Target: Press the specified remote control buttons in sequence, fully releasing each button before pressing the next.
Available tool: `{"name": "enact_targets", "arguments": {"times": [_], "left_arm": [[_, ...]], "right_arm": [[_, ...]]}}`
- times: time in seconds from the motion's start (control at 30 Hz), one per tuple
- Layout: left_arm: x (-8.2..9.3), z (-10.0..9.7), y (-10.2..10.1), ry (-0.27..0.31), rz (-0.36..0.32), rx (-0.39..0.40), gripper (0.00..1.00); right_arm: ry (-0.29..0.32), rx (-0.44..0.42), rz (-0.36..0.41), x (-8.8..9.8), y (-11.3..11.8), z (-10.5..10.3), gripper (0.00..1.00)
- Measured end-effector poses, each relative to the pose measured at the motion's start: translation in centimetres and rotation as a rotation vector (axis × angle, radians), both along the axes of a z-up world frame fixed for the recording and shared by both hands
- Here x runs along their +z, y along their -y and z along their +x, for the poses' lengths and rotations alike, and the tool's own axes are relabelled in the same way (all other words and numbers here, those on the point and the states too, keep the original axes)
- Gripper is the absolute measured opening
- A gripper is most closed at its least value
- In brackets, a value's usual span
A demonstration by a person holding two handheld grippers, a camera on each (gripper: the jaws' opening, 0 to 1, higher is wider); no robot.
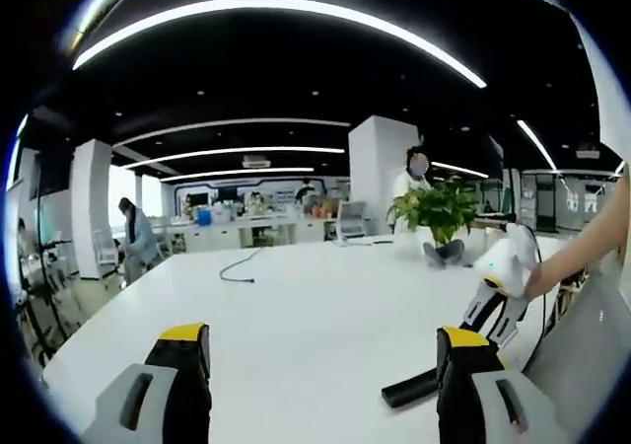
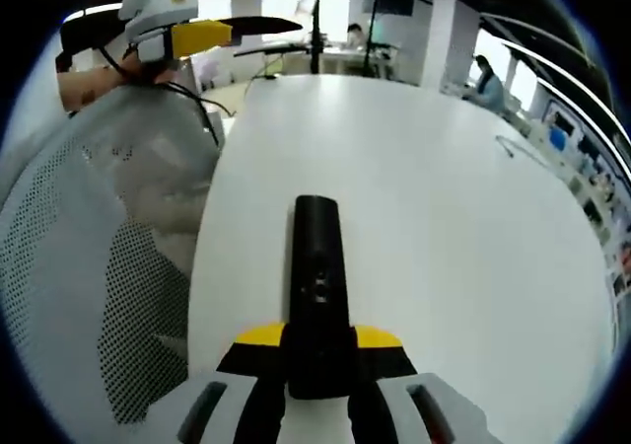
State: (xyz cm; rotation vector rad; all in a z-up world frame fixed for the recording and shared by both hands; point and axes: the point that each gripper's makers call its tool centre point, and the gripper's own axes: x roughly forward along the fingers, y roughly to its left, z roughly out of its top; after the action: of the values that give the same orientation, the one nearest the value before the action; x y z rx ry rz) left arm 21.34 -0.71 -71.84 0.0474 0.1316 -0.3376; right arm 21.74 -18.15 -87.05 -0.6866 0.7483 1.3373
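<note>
Remote control [image 2: 317, 286], black and slim, sits between the right gripper [image 2: 317, 370] jaws at the bottom of the right gripper view, jaws closed narrow against both its sides, yellow-tipped pads flanking it. Remote lies lengthwise on the white table [image 2: 444, 217], far end pointing away from the camera, small buttons faintly visible on top, labels too small to read. In the left gripper view the same remote [image 1: 409, 389] shows as a dark bar just left of the right-hand jaw, low on the table [image 1: 296, 306].

Left gripper [image 1: 325, 350] jaws spread wide, nothing between them, only bare tabletop. Left gripper also appears top left in the right gripper view [image 2: 187, 30], held up above the table edge, yellow and black jaw pointing right, cable hanging off it. Right gripper seen from the left gripper view [image 1: 498, 301] at right, white body with yellow and black tip angled down toward the remote, a hand [image 1: 552, 271] gripping it.

Grey mesh chair back [image 2: 89, 266] fills the left side of the right gripper view, beside the table edge.

Further out on the table: a loose dark cable [image 1: 237, 266], a potted green plant [image 1: 439, 212]. Beyond, a person [image 1: 414, 178] standing near a white pillar [image 1: 380, 173], another person [image 1: 136, 237] at far left, desks, curved ceiling light strips [image 1: 276, 10]
</note>
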Motion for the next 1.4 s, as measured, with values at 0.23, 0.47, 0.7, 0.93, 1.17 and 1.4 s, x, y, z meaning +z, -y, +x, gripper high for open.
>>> {"name": "enact_targets", "arguments": {"times": [0.23, 0.47, 0.7, 0.93, 1.17, 1.4], "left_arm": [[-0.3, -0.1, 0.2, -0.011, 0.019, -0.008, 0.99], [-0.5, -0.1, 0.1, -0.022, 0.024, -0.007, 0.98], [-0.5, -0.2, 0.0, -0.023, 0.019, -0.002, 0.96], [-0.7, -0.2, 0.2, -0.033, 0.03, -0.007, 0.94], [-0.6, -0.1, 0.3, -0.034, 0.037, -0.011, 0.93], [-0.8, -0.1, 0.4, -0.042, 0.048, -0.016, 0.91]], "right_arm": [[-0.025, -0.028, 0.009, 0.0, 0.3, 1.8, 0.2], [-0.019, -0.02, -0.002, 0.1, 0.4, 3.0, 0.2], [-0.003, 0.026, -0.037, 0.0, 0.7, 4.4, 0.2], [-0.005, 0.037, -0.059, 0.1, 0.7, 6.2, 0.2], [-0.008, 0.07, -0.087, 0.0, 0.7, 7.4, 0.2], [-0.013, 0.084, -0.088, 0.0, 0.8, 9.0, 0.2]]}}
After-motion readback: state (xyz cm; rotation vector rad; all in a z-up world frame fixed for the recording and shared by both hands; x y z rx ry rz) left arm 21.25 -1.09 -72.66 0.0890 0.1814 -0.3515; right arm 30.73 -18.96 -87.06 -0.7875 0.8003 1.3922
